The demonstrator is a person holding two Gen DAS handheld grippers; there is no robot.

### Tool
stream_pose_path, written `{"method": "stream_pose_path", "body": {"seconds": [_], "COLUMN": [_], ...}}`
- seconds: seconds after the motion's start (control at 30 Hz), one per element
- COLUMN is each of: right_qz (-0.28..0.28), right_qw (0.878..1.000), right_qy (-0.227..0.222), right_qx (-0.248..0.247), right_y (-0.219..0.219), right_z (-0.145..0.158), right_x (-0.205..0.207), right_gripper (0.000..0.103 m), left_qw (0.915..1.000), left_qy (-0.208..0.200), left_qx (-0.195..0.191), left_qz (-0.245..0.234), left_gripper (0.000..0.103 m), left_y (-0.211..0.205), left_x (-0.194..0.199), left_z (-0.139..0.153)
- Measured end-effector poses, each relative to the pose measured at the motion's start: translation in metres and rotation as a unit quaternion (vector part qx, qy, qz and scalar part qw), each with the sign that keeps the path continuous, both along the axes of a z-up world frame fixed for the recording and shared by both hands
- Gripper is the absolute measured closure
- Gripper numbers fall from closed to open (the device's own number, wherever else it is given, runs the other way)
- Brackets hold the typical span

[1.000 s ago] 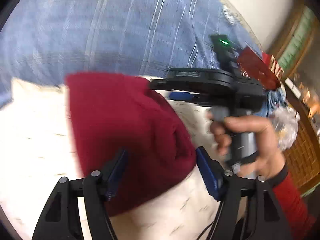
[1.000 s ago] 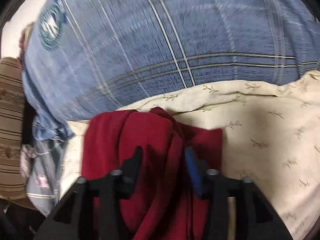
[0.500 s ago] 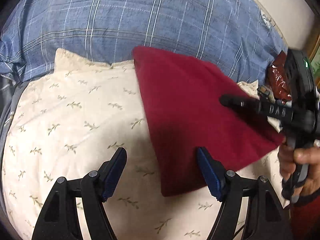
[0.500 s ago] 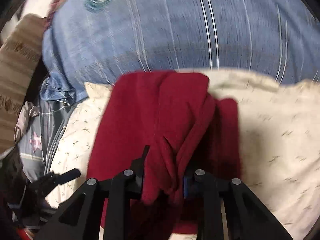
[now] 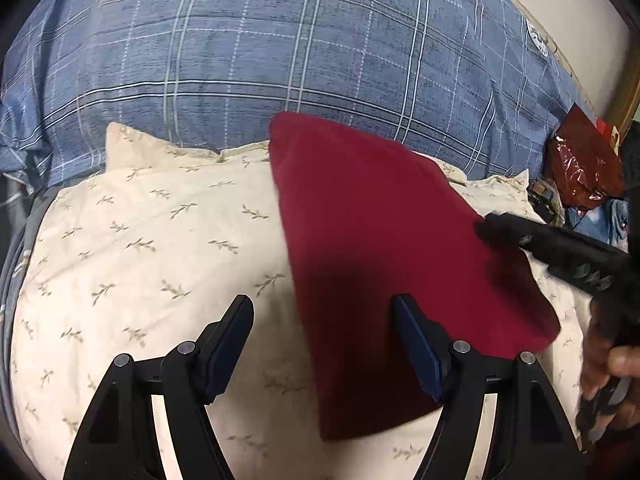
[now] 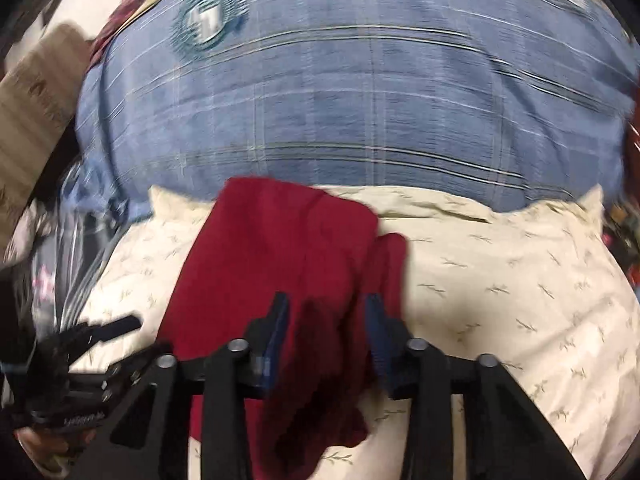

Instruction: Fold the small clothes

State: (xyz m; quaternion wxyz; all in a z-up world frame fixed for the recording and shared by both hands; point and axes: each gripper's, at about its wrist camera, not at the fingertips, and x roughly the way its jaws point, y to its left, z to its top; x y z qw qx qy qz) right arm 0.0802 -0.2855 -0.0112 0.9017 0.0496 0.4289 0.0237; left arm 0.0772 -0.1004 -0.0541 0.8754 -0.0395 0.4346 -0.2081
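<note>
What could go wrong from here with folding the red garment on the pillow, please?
1. The right gripper has just been closing and now reopening a little around a bunched fold of the red garment; the fold could slip out or stay lumpy.
2. The left gripper is open with one finger over the cloth's edge, so it could drag the flat layer.
3. The soft floral pillow may let the fold shift.

A blue plaid bedcover point(image 5: 320, 48) carries a cream leaf-print pillow point(image 5: 152, 248), with the dark red garment point(image 5: 384, 240) lying on it
</note>
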Motion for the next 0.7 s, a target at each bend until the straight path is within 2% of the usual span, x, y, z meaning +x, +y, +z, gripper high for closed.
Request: {"method": "stream_pose_path", "body": {"seconds": [0.1, 0.17, 0.27, 0.33, 0.43, 0.53, 0.57, 0.7], "right_qz": [-0.020, -0.037, -0.038, -0.034, 0.003, 0.047, 0.064, 0.090], "right_qw": [0.999, 0.998, 0.998, 0.999, 1.000, 0.999, 0.998, 0.993], "right_qy": [0.031, 0.048, 0.042, 0.028, 0.000, 0.004, 0.013, 0.078], "right_qx": [-0.030, -0.027, -0.016, -0.019, -0.005, 0.010, 0.009, 0.015], "right_y": [0.003, -0.004, -0.008, -0.005, 0.011, 0.033, 0.043, 0.067], "right_z": [-0.030, -0.051, -0.046, -0.029, -0.005, -0.001, -0.006, -0.040], "right_x": [0.022, 0.033, 0.031, 0.029, 0.039, 0.067, 0.083, 0.140], "right_gripper": [0.072, 0.072, 0.069, 0.065, 0.065, 0.067, 0.070, 0.072], "left_qw": [1.0000, 1.0000, 1.0000, 0.9999, 0.9996, 0.9996, 0.9995, 0.9995], "left_qy": [0.005, 0.002, 0.001, 0.011, 0.020, 0.019, 0.021, 0.020], "left_qx": [0.000, 0.002, 0.001, -0.011, -0.022, -0.023, -0.025, -0.022], "left_qz": [-0.001, -0.002, -0.003, 0.000, 0.003, 0.003, 0.004, 0.008], "left_gripper": [0.025, 0.023, 0.021, 0.021, 0.020, 0.019, 0.019, 0.019], "left_y": [-0.008, -0.010, -0.010, -0.007, -0.003, -0.002, -0.003, -0.002], "left_x": [0.006, 0.007, 0.009, 0.011, 0.013, 0.014, 0.015, 0.018], "left_z": [-0.008, -0.010, -0.014, -0.016, -0.018, -0.019, -0.019, -0.020]}}
